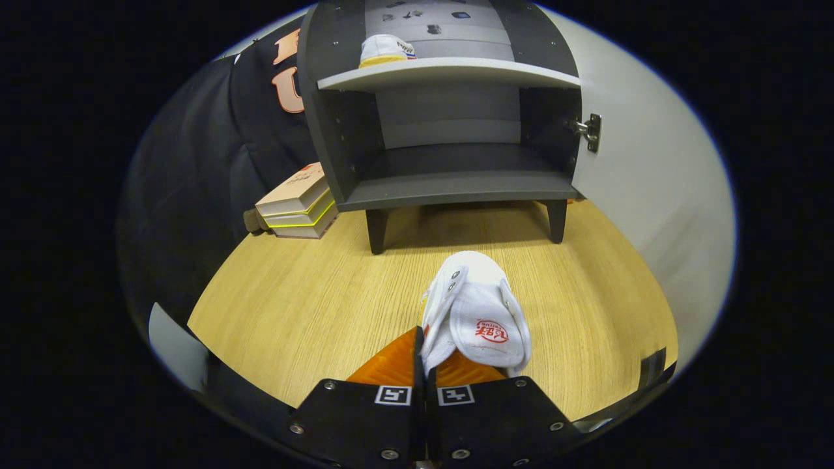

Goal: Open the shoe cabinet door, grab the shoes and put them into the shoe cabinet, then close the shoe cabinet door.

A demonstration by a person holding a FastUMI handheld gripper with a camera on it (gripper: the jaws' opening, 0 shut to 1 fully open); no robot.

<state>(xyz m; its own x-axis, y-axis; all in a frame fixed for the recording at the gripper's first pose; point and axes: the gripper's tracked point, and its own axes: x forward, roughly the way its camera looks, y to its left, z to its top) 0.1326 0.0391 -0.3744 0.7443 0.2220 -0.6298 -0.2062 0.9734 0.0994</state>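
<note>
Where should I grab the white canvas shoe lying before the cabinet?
By the thin rim of the white canvas shoe beside its tongue, coming from the heel end: its toe points at the dark grey cabinet, leaving that open edge nearest. The gripper looks shut on it, jaws together.

white shoe [479, 312] with a red logo on the tongue, sitting on the light wood-grain table [313, 306] in front of the dark grey cabinet [449, 185], pale grey shelf [449, 71] inside it
</note>
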